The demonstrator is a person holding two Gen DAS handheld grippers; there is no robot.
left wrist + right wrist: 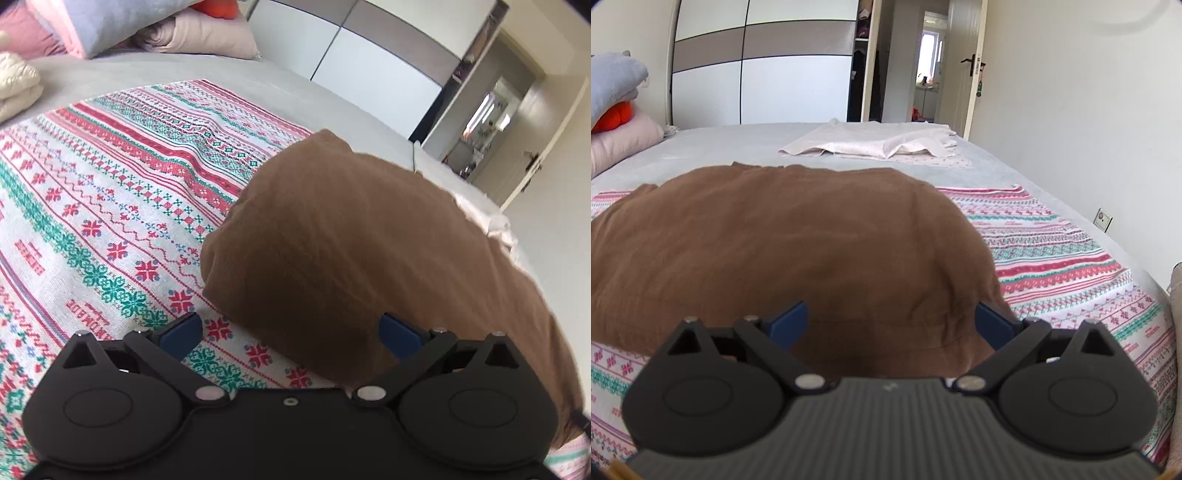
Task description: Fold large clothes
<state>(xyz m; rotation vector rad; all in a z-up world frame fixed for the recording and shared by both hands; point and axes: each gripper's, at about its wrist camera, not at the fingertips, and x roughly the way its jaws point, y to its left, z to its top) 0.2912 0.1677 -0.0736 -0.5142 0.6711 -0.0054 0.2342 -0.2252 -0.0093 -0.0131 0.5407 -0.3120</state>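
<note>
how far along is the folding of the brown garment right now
Done: the brown garment lies folded into a compact bundle on the patterned blanket. In hand: nothing; the left gripper and right gripper both have jaws wide open, pads not pressing the cloth. Left: possibly another fold or tidying, and the pale garment further up the bed looks only loosely folded.

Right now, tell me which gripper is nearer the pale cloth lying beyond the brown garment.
Right, probably. The right gripper faces the pale cloth across the brown garment; the left gripper sits at the garment's corner.
</note>
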